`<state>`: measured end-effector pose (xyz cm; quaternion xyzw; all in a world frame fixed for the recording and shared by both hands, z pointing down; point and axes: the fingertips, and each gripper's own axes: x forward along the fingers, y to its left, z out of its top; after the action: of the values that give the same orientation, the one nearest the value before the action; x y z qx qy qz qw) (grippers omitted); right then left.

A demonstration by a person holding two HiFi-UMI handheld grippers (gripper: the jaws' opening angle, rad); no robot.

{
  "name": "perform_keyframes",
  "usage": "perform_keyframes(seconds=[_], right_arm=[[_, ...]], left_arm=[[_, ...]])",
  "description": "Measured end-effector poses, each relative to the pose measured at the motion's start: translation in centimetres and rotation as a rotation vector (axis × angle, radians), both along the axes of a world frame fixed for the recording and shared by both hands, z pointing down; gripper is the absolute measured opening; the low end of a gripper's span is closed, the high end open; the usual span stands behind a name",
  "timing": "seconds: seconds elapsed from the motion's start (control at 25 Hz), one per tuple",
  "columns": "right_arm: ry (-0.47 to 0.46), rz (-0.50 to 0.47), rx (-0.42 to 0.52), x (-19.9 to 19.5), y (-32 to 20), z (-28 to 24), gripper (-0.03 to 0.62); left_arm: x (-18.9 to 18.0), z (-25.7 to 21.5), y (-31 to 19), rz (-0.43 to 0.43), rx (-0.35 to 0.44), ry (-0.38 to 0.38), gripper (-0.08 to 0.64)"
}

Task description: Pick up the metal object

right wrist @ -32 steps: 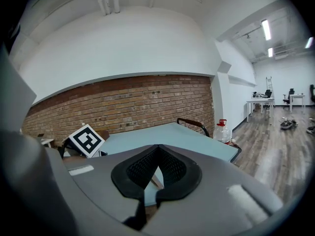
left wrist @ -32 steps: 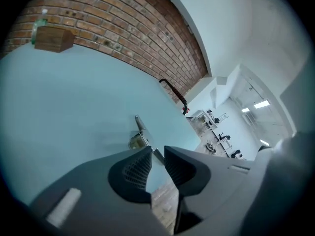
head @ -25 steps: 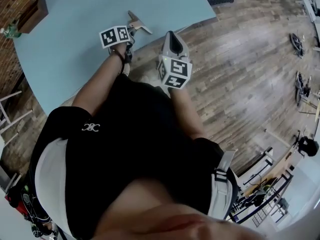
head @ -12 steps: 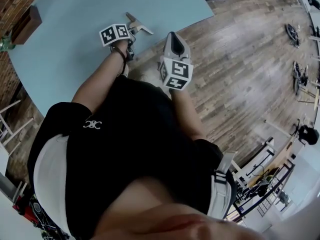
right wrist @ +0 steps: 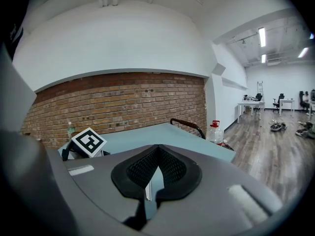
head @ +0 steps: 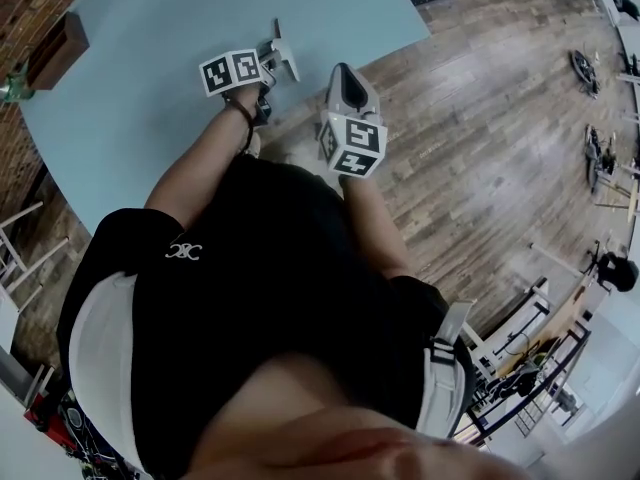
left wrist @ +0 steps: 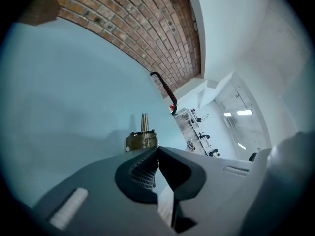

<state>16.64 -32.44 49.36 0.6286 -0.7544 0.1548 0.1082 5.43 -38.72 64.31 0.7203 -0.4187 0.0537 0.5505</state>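
The left claw [head: 267,60], upper middle of the head view over the blue table [head: 150,28], has its jaws pressed together, pinching the metal piece [left wrist: 141,140] at their very tips, while the right claw [head: 343,71] hangs just beside it, closed on nothing.

- One light-blue bench [head: 150,28]
- One metal object [left wrist: 141,139]
- Two grippers: left gripper [left wrist: 157,149], right gripper [right wrist: 157,146]
- One wooden box [head: 55,50]
- Two bottles: green bottle [head: 12,65], clear bottle [right wrist: 215,132]
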Motion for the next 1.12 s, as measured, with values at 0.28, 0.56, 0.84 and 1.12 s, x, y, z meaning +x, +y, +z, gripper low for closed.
perform_keyframes(seconds=[0.28, 0.56, 0.84, 1.12], right_arm=[[-0.026, -0.015, 0.012, -1.5, -0.7, -0.5, 0.014], [-0.052, -0.013, 0.028, -2.3, -1.6, -1.1, 0.012], [-0.089, 0.003, 0.068, -3.1, -2.5, -2.2, 0.012], [-0.078, -0.021, 0.056, -3.7, -2.9, -2.5, 0.011]], left_arm=[[-0.7, -5.3, -1.0, 0.055, 0.209, -0.103, 0.005], [-2.2, -12.7, -1.1, 0.096, 0.55, -0.38, 0.003], [-3.3, -17.2, -0.1, 0.075, 0.761, -0.533, 0.003], [-4.0, -18.7, 0.5, 0.046, 0.82, -0.598, 0.002]])
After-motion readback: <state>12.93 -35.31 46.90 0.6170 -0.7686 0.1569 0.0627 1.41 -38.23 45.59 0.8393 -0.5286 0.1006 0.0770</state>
